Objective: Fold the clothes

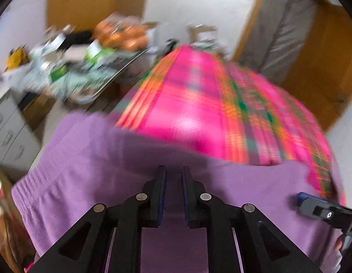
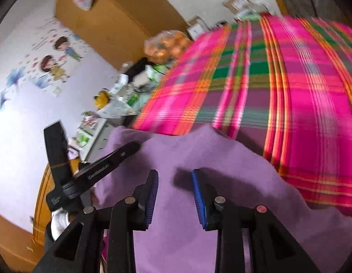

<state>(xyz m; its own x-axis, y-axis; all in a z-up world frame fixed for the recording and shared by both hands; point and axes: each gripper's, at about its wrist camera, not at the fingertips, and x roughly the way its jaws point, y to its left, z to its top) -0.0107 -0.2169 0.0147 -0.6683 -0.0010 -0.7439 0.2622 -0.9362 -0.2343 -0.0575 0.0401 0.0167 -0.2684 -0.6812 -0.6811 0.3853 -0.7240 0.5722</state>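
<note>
A purple garment (image 1: 85,159) (image 2: 198,150) lies over the near end of a bed with a pink plaid cover (image 1: 187,104) (image 2: 289,91). Its ribbed band (image 1: 39,182) shows at the left. My left gripper (image 1: 173,170) points down at the garment with only a narrow slit between its pads and purple cloth in that slit, so it is shut on the garment. In the right wrist view, one of its fingers (image 2: 121,154) rests at the cloth's left edge. My right gripper (image 2: 174,175) stands open just above the cloth with nothing pinched. Its blue fingertip (image 1: 302,198) appears near the garment's right edge.
A cluttered table (image 1: 69,68) with a bag of oranges (image 1: 121,34) stands left of the bed, and white drawers (image 1: 7,132) are nearer. A wooden door (image 1: 323,56) is at the right. Cartoon stickers (image 2: 53,68) cover the wall. The surroundings are smeared by motion.
</note>
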